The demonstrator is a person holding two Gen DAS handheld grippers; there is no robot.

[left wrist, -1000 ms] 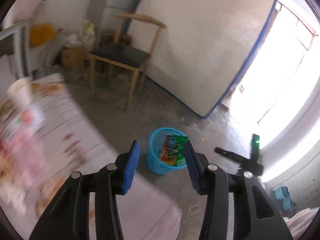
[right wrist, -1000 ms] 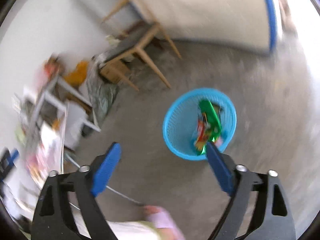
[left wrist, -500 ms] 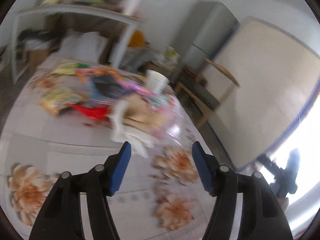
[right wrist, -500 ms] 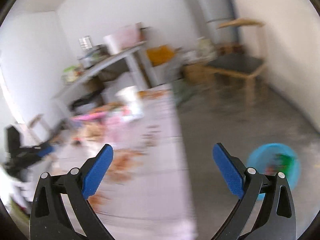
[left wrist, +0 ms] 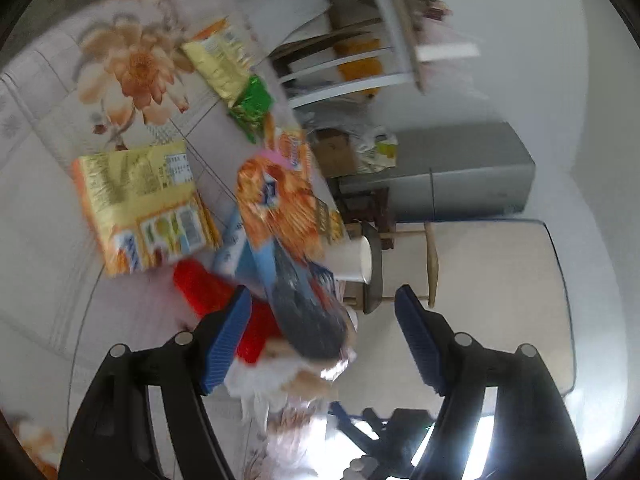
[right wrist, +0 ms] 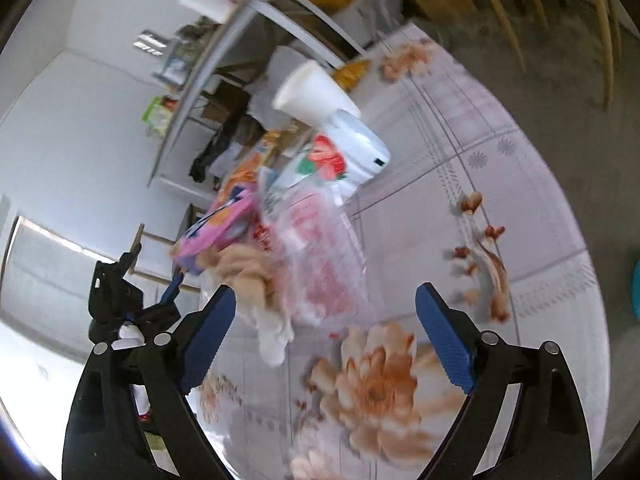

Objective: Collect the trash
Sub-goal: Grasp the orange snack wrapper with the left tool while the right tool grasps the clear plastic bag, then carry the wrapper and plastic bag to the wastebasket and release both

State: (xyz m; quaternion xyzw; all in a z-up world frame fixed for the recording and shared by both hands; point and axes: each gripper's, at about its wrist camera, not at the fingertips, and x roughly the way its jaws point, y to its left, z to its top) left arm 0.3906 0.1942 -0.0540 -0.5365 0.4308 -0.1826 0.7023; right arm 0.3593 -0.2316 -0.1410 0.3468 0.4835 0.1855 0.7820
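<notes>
Plainly, most of the collecting is left, I judge. My left gripper point(left wrist: 320, 336) has its jaws wide apart and grips nothing, nosing in at the heap of crinkled snack wrappers point(left wrist: 288, 216) on the flower-patterned worktop point(left wrist: 48, 200); a gold foil packet point(left wrist: 144, 208), a red wrapper point(left wrist: 208, 284) and a white paper cup point(left wrist: 352, 256) all lie there untouched. My right gripper point(right wrist: 324, 340) is likewise spread open and empty, facing a clear plastic bag point(right wrist: 324, 248) and a crumpled beige tissue point(right wrist: 248, 268). The blue basket point(right wrist: 637, 288) shows only as a sliver at the right view's edge, well apart.
</notes>
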